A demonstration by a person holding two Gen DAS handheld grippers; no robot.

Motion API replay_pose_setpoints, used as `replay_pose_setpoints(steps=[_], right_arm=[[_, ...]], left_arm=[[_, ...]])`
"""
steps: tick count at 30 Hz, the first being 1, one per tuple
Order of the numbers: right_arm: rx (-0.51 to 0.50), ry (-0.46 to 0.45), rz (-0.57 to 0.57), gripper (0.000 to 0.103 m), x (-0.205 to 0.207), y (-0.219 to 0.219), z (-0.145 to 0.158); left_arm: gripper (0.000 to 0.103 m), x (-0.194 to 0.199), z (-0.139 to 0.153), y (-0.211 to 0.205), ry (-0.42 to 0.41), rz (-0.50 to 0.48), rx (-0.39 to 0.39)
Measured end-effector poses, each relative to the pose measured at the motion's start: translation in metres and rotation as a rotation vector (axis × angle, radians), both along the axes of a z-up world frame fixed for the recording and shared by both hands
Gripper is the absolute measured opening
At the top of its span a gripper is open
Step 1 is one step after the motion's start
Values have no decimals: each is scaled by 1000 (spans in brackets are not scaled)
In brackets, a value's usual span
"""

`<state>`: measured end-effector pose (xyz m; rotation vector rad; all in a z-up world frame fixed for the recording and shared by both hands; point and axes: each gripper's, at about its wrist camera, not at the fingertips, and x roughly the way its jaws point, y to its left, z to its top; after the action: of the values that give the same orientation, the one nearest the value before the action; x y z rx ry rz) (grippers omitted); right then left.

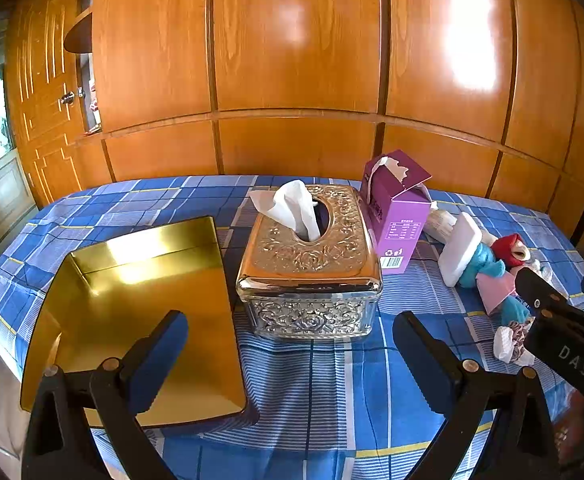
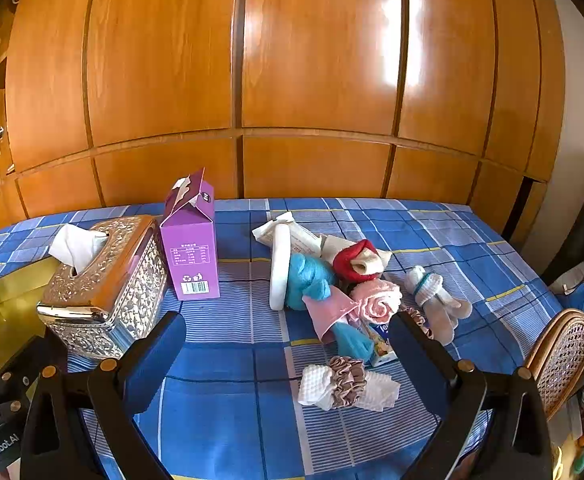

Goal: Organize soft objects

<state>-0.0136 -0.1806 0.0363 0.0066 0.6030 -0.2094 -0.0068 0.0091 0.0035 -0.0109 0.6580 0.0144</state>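
right gripper (image 2: 287,344), jaws wide apart and holding nothing, is the nearer one as i see it to the white cloth in its scrunchie (image 2: 348,388), lying crosswise just ahead and slightly right, while the equally spread, empty left gripper (image 1: 292,344) faces the gold tray (image 1: 139,312).

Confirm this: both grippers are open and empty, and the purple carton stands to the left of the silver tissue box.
Wrong side. The purple carton stands to the right of the silver tissue box, as the right wrist view shows. The left gripper and right gripper are indeed open and empty.
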Motion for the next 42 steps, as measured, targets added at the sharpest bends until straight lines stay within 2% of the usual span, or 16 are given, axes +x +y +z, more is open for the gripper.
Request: replay_pose_setpoints(steps=[42], right_arm=[[10, 8, -8, 103, 0, -1, -3]], left_arm=[[103, -9, 3, -6, -7, -30, 11]])
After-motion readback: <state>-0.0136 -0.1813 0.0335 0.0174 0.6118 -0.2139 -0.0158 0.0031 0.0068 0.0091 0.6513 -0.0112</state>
